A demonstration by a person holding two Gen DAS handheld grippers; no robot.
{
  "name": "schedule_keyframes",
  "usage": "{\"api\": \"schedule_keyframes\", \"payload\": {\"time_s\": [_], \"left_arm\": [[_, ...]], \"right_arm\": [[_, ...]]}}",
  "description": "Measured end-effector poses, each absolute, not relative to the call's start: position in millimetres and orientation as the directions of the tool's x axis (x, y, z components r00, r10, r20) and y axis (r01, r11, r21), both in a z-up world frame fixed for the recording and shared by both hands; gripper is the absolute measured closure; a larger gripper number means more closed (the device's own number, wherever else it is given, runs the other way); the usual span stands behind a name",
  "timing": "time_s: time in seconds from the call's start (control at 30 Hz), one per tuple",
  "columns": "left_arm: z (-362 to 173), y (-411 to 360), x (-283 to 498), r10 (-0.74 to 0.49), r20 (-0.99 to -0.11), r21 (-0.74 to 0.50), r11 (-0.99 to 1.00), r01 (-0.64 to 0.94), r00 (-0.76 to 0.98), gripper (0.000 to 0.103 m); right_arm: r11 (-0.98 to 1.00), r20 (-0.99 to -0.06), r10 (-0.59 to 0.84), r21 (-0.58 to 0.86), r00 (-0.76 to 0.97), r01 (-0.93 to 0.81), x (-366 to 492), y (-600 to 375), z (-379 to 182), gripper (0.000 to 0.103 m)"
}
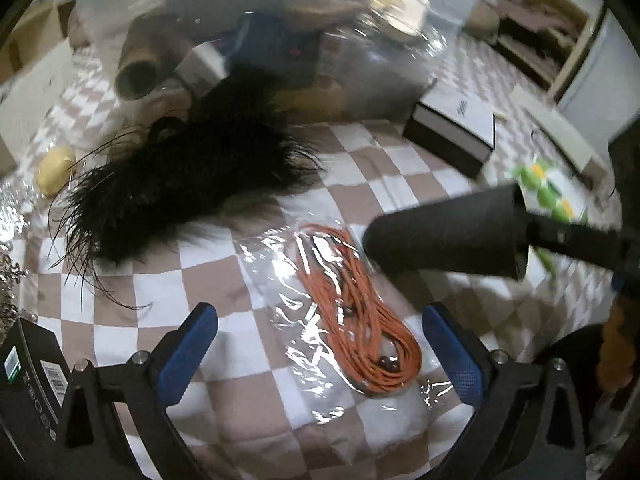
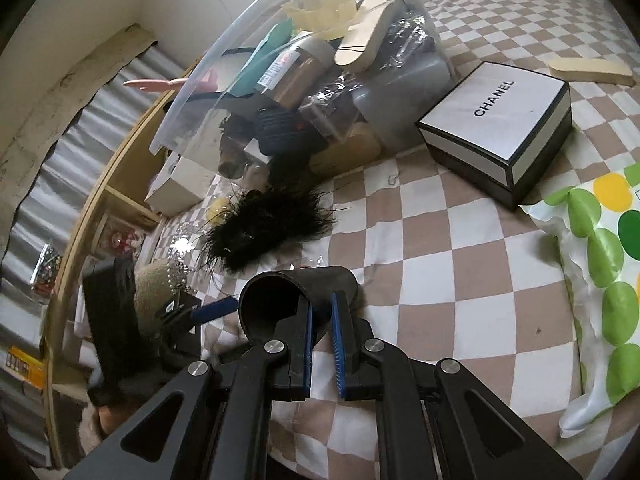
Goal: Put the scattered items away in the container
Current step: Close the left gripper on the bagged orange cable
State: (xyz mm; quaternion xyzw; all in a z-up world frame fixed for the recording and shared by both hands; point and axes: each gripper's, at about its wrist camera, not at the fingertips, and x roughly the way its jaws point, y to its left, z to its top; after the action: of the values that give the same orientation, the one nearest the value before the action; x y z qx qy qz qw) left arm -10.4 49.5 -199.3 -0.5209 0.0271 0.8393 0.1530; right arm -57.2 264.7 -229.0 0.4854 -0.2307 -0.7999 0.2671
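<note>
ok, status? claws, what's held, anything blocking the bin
Left claw open, empty, over bagged orange cord. Right claw shut on black tube wall. Clear bin already piled high; black feather piece lies before it.

A home bedroom is being shown: a checkered bedspread (image 2: 440, 240) is being used as the work surface, a dotted pillow (image 2: 596, 280) is lying at its edge.
</note>
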Motion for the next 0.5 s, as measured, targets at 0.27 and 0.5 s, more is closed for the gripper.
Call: {"api": "schedule_keyframes", "payload": {"time_s": [0.27,0.5], "left_arm": [[-226,86,-11,0.087,-0.918,0.039,-0.951,-0.307,-0.386,0.000],[-221,45,-10,-0.003,-0.910,0.107,-0.968,-0.228,-0.414,0.000]], "right_arm": [[-0.760,-0.663,-0.641,0.619,-0.388,0.199,-59,267,-231,0.094],[-0.768,-0.671,-0.631,0.611,-0.390,0.193,-58,268,-233,0.094]]}}
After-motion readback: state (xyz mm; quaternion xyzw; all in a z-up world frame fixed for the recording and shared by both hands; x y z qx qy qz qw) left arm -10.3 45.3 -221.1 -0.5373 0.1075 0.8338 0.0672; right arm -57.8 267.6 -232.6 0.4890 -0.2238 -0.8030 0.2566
